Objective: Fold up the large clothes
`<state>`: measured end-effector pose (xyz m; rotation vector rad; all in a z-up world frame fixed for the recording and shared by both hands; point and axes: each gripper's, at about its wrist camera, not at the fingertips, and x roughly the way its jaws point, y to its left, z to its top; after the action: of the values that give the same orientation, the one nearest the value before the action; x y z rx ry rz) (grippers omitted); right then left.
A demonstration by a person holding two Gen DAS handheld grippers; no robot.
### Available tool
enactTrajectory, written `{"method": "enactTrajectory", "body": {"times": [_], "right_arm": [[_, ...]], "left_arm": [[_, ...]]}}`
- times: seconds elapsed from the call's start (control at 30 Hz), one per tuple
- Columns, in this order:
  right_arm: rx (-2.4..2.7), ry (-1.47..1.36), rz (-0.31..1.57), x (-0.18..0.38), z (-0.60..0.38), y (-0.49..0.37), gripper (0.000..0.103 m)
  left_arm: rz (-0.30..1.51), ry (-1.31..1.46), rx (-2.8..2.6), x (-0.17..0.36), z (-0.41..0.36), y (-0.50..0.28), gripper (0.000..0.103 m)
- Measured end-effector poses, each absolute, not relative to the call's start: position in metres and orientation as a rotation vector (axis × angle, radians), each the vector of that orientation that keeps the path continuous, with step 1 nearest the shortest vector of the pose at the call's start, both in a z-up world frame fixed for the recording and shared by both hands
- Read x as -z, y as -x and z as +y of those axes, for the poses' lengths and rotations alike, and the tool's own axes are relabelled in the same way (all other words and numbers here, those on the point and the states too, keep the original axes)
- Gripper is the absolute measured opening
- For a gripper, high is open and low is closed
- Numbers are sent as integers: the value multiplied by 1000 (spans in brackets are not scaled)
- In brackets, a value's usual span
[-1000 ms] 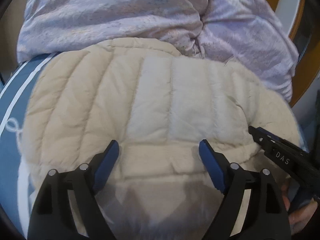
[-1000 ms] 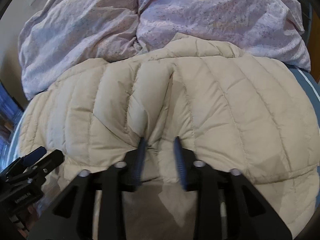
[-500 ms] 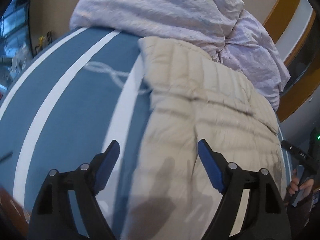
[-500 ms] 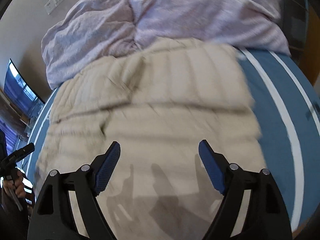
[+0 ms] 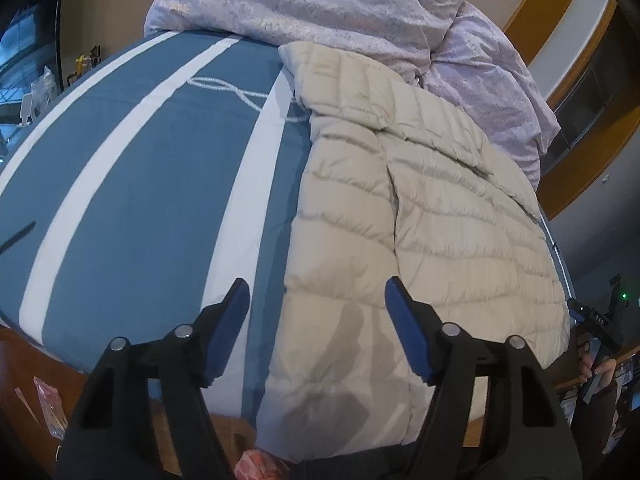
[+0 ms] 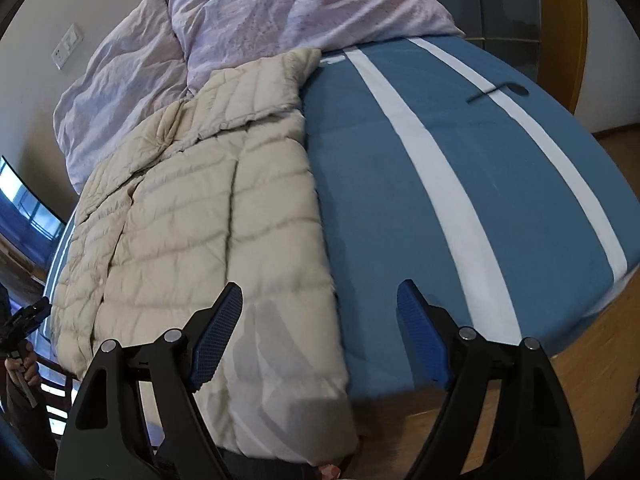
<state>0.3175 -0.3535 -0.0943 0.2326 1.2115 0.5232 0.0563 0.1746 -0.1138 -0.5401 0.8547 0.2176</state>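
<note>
While both tools hang above the foot of the bed point(image 5: 132, 184), we hold nothing: the left hand-held gripper point(image 5: 316, 320) has its jaws wide apart, and so does the right hand-held gripper point(image 6: 320, 320). The cream puffer jacket point(image 5: 440, 220) lies flat on the blue striped bed cover, ahead of the left hand-held gripper and off to its right; its near hem sits under the gap between the blue pads point(image 5: 404, 328). In the right wrist view the jacket point(image 6: 192, 220) lies ahead and to the left, its edge running between the fingers. Beyond the jacket, a crumpled lilac duvet point(image 6: 280, 8) touches its far end. Neither tool touches fabric.
</note>
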Motion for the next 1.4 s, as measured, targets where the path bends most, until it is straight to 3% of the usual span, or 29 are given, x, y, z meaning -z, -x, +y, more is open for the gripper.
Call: {"method": "enactTrajectory", "body": {"times": [0.57, 0.8, 1.13, 1.17, 1.2, 1.23, 1.27, 1.4], "right_arm": [[-724, -329, 1180, 100, -350, -285, 59], [-753, -402, 1196, 105, -355, -283, 38], [-793, -482, 1201, 111, -360, -281, 34], [-793, -476, 1208, 111, -359, -280, 23], [-792, -471, 1216, 113, -357, -280, 19], [-794, -471, 1214, 112, -356, -280, 17], [-797, -473, 1208, 111, -356, -280, 13], [-787, -467, 1174, 100, -356, -284, 9]], "left_arm": [[837, 563, -157, 126, 149, -35, 53], [837, 573, -154, 127, 146, -32, 45], [844, 568, -144, 128, 139, -28, 45], [845, 564, -146, 128, 138, -28, 43], [849, 562, -146, 128, 138, -29, 37], [861, 562, -143, 130, 136, -30, 25], [864, 560, -147, 131, 136, -30, 20], [856, 551, -139, 126, 134, -29, 11]]}}
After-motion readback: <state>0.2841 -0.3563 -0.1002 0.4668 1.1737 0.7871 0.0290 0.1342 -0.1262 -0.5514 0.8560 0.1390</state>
